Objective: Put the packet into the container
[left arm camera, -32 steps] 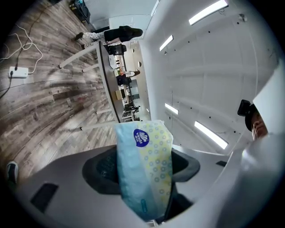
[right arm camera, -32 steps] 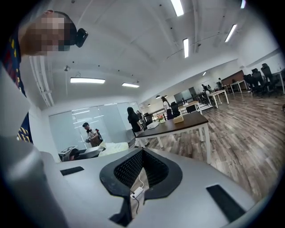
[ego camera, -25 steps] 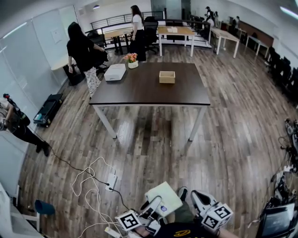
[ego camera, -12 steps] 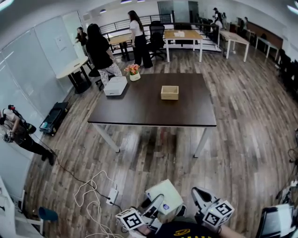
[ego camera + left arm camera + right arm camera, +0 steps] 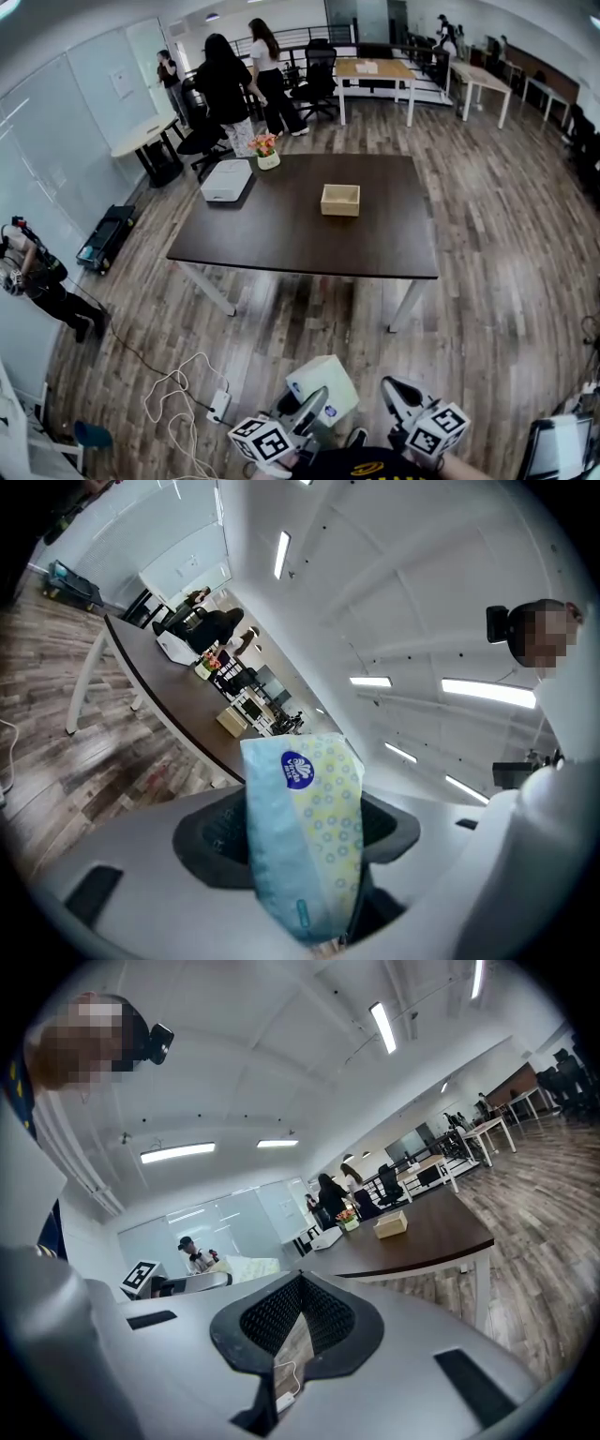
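We note a wood-plank floor [image 5: 487, 281] across the room, with a dark bench [image 5: 281, 234] standing well ahead of the person. On the bench a white box-shaped unit [image 5: 226, 180] sits at the far left corner, with a small flower pot [image 5: 268, 155] just beyond it. The container [image 5: 340, 200], an open-topped wooden box, stands near the bench's middle and apart from both. Both grippers are low in the head view, over the floor and well short of the bench. The left gripper [image 5: 309, 405] has its fingers clamped on the packet [image 5: 305, 836], a pale blue and yellow soft pack that stands up between them. The right gripper [image 5: 394, 389] has its fingers together with nothing held.
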The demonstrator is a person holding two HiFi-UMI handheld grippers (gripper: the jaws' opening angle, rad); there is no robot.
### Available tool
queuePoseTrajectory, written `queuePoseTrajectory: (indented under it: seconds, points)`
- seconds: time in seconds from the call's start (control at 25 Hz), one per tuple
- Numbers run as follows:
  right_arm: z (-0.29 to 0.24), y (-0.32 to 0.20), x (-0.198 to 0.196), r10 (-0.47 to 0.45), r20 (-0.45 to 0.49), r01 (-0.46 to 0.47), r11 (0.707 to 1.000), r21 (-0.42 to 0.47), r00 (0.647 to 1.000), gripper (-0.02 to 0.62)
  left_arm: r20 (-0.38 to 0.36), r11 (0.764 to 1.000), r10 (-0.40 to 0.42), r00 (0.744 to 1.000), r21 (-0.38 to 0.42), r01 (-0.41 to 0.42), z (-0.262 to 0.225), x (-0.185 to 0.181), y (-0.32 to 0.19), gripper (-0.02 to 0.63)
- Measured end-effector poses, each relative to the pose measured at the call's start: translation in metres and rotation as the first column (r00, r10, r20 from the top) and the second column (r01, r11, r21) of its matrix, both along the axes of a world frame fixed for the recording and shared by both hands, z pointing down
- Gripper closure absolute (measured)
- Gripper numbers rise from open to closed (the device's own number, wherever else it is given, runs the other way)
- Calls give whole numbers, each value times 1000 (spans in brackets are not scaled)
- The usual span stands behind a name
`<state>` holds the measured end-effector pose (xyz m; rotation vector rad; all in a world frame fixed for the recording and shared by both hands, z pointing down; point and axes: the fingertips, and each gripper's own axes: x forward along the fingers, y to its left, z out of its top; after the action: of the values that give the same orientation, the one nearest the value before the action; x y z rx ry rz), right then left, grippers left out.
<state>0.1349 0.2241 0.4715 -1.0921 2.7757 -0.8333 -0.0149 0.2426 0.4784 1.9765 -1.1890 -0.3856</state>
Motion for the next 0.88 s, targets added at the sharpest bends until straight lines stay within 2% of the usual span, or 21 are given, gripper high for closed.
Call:
queuePoseTrajectory:
  seconds: [0.32,0.48,0.64,0.8,0.88]
  points:
    - [13,-96,-9,57,-43,-57,998,-7,997,595,83,997,79,993,-3,-79,22,-8,-106,330]
    - [10,-150,-24,97,-69,-98,995,-16,993,595,170,990,138,976,1,-140,23,-20,-169,330]
    - [9,-197,-48,115,-116,-118,993,-20,987,595,273,979,181,945,40,-199,19,-37,-223,330]
    - [7,-240,-70,136,-120,-140,990,-25,983,595,356,964,210,911,80,-253,12,-55,-269,330]
    - [8,-256,-79,146,-118,-151,988,-35,982,595,419,958,208,884,93,-270,10,-64,-289,330]
